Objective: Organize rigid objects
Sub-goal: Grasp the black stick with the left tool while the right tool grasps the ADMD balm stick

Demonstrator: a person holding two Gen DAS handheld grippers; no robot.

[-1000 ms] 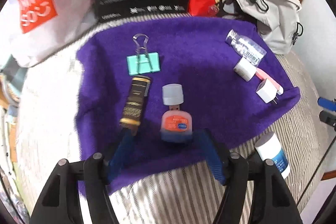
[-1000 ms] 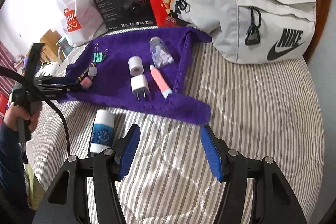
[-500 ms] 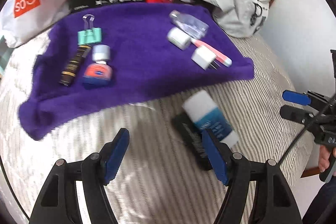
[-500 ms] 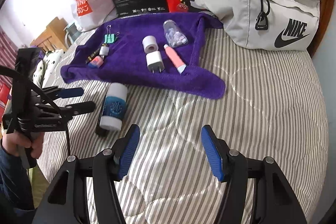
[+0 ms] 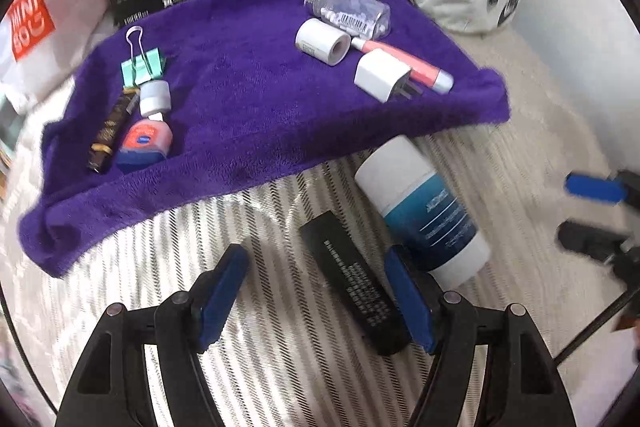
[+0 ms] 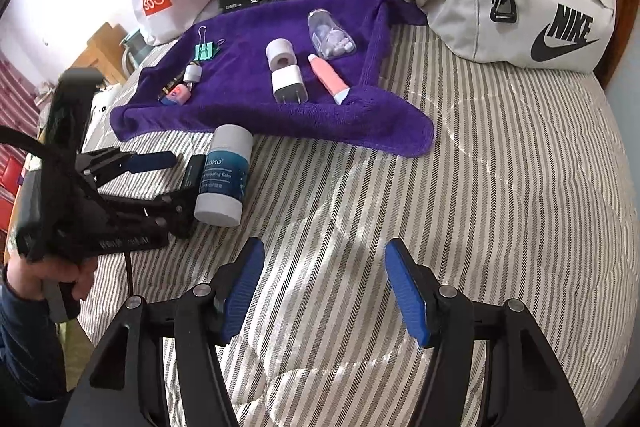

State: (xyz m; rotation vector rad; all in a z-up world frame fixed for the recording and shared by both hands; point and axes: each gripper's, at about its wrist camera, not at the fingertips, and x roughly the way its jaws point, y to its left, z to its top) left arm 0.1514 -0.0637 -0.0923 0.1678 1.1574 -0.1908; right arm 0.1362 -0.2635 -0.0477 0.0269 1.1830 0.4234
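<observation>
A deep purple towel [image 6: 248, 107] lies across a grey-and-white herringbone-striped bedcover [image 6: 500, 187]. A white-and-teal bottle [image 5: 424, 211] rests beside a black box with white print [image 5: 356, 283], near blue-padded gripper fingers [image 5: 408, 295].

Your left gripper [image 5: 316, 287] is a black plastic frame with triangular cut-outs, round silver screws at its joints, and two ribbed blue pads [image 5: 220, 287] on the fingers. Your right gripper [image 6: 324, 287] matches it: the same black arms, silver screw heads and ridged blue pads [image 6: 242, 287]. In the right wrist view, at the left, a black cable [image 6: 128, 273] hangs from the left gripper's body, which carries blurred white lettering, and your dark navy sleeve [image 6: 16, 343] shows near your hand [image 6: 48, 277].
</observation>
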